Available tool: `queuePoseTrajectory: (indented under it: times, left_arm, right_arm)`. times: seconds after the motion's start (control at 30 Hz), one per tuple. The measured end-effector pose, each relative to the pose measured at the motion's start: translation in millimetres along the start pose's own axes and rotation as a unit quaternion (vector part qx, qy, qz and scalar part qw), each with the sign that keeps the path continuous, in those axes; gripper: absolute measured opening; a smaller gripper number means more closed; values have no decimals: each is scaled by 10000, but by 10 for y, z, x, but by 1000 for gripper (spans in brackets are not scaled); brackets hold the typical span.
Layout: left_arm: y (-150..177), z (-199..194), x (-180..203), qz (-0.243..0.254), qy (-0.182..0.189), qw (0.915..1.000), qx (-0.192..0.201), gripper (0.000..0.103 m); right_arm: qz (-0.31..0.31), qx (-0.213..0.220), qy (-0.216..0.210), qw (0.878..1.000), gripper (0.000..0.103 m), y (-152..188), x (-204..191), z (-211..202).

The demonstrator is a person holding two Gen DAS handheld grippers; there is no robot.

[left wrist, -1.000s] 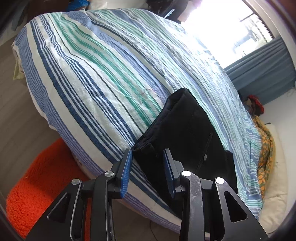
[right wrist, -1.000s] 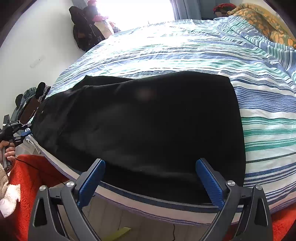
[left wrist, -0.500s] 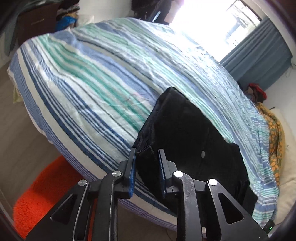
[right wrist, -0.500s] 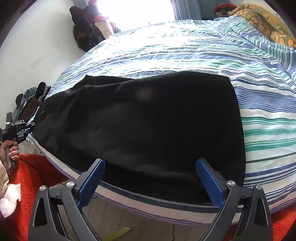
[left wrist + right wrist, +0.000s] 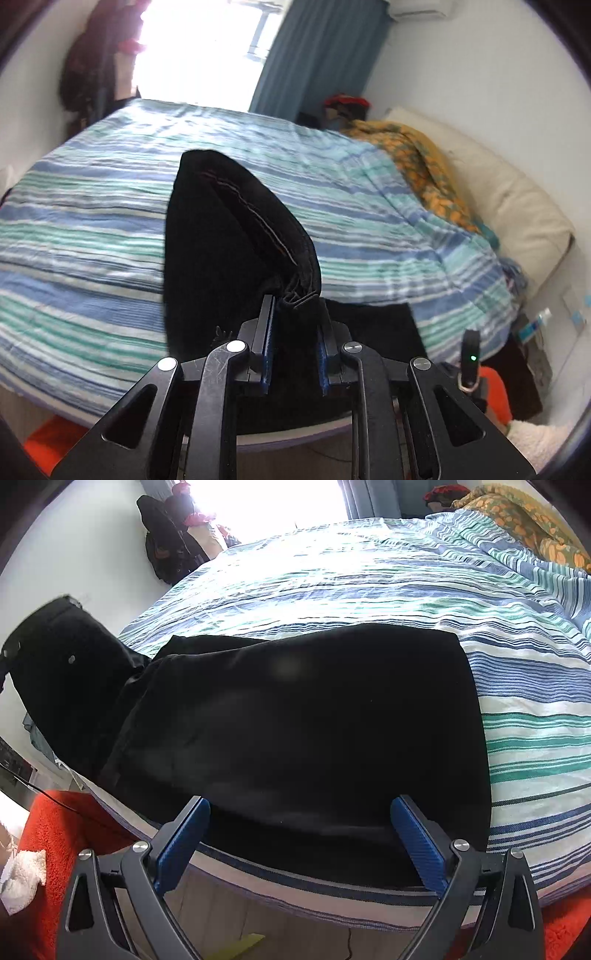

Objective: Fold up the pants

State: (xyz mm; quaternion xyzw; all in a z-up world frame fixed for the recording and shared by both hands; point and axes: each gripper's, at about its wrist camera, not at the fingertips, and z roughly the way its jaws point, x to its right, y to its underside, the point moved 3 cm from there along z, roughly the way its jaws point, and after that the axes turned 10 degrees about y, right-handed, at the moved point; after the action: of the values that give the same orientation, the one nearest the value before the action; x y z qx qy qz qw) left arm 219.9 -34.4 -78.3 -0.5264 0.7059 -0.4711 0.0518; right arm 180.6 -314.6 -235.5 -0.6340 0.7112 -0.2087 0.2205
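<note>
Altogether, one pair of black pants (image 5: 295,731) lies on one striped duvet (image 5: 369,576) near the bed's front edge; two grippers are at work, and one orange rug (image 5: 62,834) covers the floor below.

Going left to right in the right wrist view: the waistband end of the pants (image 5: 62,672), with a single small button showing, is raised off the bed at the far left, while the rest of the cloth spreads flat across the middle, its right edge straight against the stripes. The right gripper (image 5: 299,845) hangs just off the bed's edge with its two blue pads spread wide, gripping nothing; the pants' near hem shows between them, and whether the fingertips touch the cloth cannot be told.

In the left wrist view, the left gripper (image 5: 293,332) has its jaws narrowed onto a bunched edge of the pants (image 5: 229,251), which rise from the fingers in a dark peak with an inner seam showing. Behind it runs the duvet (image 5: 92,229). To the right lie one orange patterned blanket (image 5: 417,162) and one cream pillow (image 5: 509,199), and a blue curtain (image 5: 314,55) hangs by the bright window.
</note>
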Motion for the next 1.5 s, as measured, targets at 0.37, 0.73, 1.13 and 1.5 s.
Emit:
queuePoseTrajectory:
  times: [0.37, 0.73, 1.13, 1.5]
  left_arm:
    - [253, 545, 489, 656, 124, 9948, -768, 83]
    - [766, 1020, -676, -461, -1095, 9843, -1304, 62]
    - [852, 1195, -558, -134, -949, 9864, -1336, 64]
    - [879, 1199, -573, -162, -965, 9876, -1229, 66]
  right_arm:
    - [-279, 37, 108, 9995, 98, 34, -37, -21]
    - [172, 362, -272, 9988, 97, -47, 83, -207]
    - [825, -1129, -2586, 9558, 77, -633, 30, 285]
    - [90, -2253, -2926, 9293, 60, -662, -249, 684]
